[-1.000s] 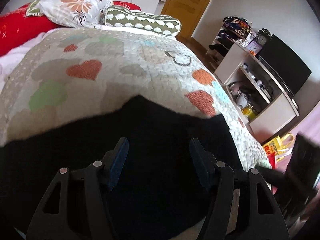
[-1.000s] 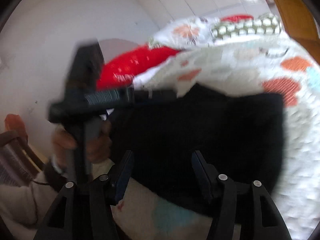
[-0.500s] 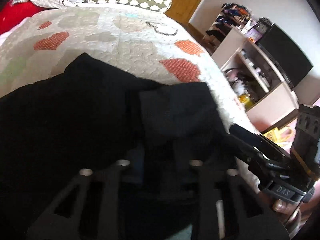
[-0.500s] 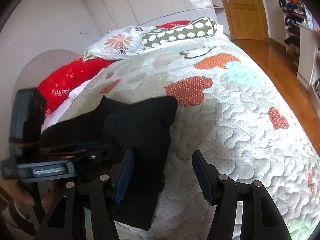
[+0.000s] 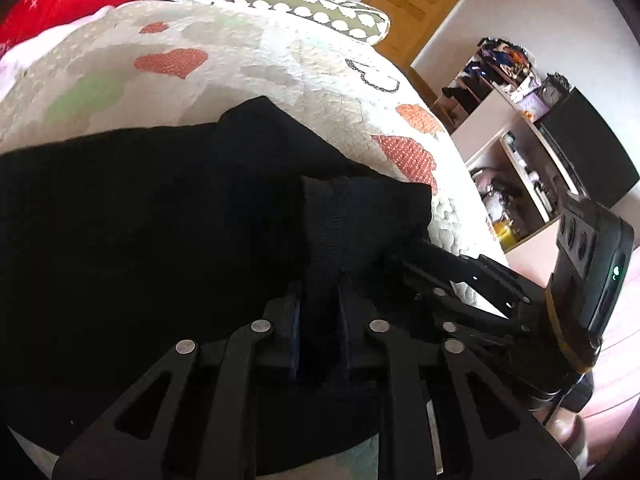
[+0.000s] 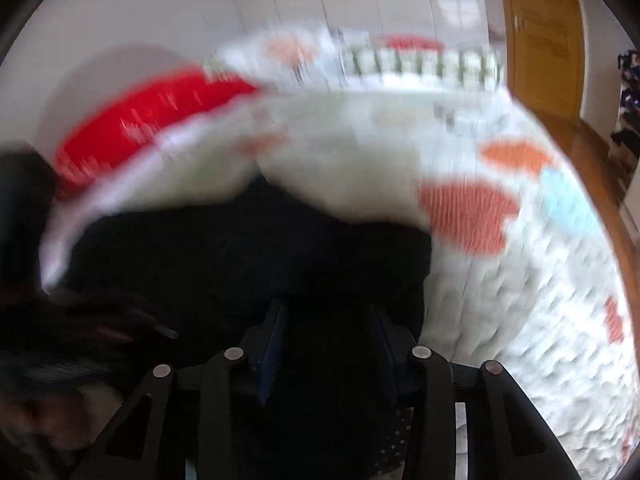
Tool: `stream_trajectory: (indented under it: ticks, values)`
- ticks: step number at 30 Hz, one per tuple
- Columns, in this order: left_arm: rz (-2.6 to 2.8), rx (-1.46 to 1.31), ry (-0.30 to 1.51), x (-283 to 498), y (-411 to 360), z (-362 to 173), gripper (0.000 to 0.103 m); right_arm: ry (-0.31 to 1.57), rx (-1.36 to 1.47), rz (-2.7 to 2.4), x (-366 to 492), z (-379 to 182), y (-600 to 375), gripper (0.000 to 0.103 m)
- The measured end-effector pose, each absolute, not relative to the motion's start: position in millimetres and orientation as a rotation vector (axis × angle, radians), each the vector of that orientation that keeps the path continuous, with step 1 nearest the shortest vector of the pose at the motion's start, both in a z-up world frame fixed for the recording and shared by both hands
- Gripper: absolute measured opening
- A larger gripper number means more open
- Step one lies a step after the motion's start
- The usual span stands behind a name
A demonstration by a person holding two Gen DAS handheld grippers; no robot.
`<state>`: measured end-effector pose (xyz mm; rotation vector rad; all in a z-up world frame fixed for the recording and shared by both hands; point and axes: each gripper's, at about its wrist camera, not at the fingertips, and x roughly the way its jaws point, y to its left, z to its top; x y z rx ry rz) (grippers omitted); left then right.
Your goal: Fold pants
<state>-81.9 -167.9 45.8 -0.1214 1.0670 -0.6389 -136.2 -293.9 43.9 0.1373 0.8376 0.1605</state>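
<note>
Pinching black pants (image 5: 160,220) fold | left gripper (image 5: 319,300) fingers | quilt (image 5: 260,60)

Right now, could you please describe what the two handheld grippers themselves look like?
Both are matte black. The left gripper has cut-out, triangular linkage arms with round silver rivets and dark blue pads. The right gripper matches, blurred here; from the left camera its black body shows a small green light.
</note>
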Motion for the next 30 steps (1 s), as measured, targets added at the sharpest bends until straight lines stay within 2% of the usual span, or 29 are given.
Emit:
stream_trajectory:
  ticks: [2,4,8,12,22,26,28,30]
  values:
    - [-0.631,-0.112,1.054,-85,-164,50,0.020,0.833,0.123,0.161,-141,52,-293,0.039]
    - [-0.591,-0.077,1.028,-88,-158,55,0.029,0.817,0.109,0.154,-148,62,-292,0.039]
    - [-0.515,-0.048,0.990,-94,-141,61,0.029,0.791,0.106,0.199,-169,72,-280,0.039]
    - [-0.451,-0.050,0.997,-92,-126,57,0.029,0.870,0.033,0.210,-165,45,-255,0.040]
    - [-0.340,-0.078,0.992,-100,-82,62,0.034,0.794,0.049,0.207,-149,79,-248,0.043]
    - [-0.324,-0.104,0.999,-109,-61,63,0.034,0.882,0.031,0.179,-121,50,-236,0.043]
    - [-0.325,-0.149,0.993,-116,-42,67,0.035,0.882,0.035,0.186,-123,59,-234,0.043]
    - [-0.318,-0.225,0.974,-123,-16,70,0.056,0.868,0.065,0.212,-124,73,-235,0.044]
